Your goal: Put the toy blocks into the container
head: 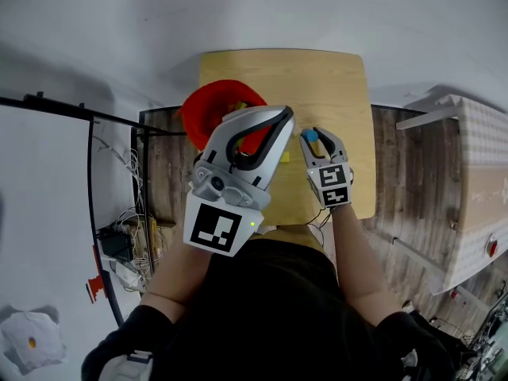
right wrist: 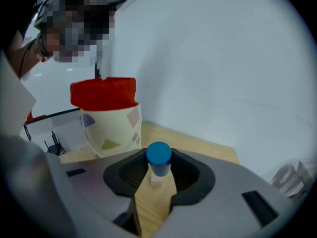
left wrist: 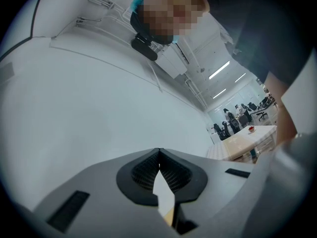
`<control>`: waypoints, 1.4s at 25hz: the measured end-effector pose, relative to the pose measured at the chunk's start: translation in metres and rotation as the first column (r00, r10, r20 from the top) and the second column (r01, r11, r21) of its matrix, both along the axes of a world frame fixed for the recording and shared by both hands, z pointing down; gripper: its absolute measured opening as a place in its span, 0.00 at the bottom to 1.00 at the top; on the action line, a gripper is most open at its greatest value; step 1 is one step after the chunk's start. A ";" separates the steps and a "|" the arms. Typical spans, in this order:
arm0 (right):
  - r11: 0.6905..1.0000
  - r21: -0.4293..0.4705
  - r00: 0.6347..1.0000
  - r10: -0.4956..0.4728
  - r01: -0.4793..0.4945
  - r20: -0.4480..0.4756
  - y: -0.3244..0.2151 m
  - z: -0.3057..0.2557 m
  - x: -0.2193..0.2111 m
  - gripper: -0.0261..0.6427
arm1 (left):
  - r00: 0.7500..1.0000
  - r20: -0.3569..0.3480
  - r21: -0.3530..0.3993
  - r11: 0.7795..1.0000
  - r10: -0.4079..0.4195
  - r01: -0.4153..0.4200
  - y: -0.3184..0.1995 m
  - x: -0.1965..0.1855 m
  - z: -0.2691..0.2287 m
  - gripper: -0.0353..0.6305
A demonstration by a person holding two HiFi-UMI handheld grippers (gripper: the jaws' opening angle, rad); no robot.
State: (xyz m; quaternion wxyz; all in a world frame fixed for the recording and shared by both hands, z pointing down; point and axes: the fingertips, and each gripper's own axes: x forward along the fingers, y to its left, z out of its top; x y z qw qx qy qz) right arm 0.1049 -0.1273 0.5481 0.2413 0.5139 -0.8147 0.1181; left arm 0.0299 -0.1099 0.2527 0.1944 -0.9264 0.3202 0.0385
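Head view: a wooden table is seen from above, with a red-rimmed container on its far left part. The left gripper is held raised over the container, partly covering it. A blue toy block is clamped in the right gripper above the table.

Left gripper view: the jaws are seen closed tip to tip, empty, against a white wall.

Right gripper view: the block is gripped between the jaws. The container stands behind, to the left, on the table.

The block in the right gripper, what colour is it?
Blue; the block shows best in the right gripper view.
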 end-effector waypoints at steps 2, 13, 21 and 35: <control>0.996 0.090 1.000 0.007 -0.007 0.009 -0.006 -0.036 0.001 0.27 | 1.000 -0.008 0.010 1.000 0.011 -0.010 0.002 0.003 -0.004 0.07; 0.829 0.558 0.998 0.015 -0.044 0.057 0.014 -0.237 0.002 0.27 | 0.998 -0.057 0.091 0.995 0.037 -0.031 -0.007 0.012 -0.031 0.07; 0.770 0.636 0.996 0.004 -0.058 0.086 0.033 -0.279 -0.003 0.27 | 0.999 -0.031 0.064 0.998 0.014 -0.012 -0.024 0.011 -0.018 0.07; 0.756 0.648 0.973 -0.208 0.094 0.100 0.014 -0.286 -0.097 0.27 | 0.987 0.011 0.067 0.985 -0.157 0.156 -0.034 -0.069 -0.017 0.07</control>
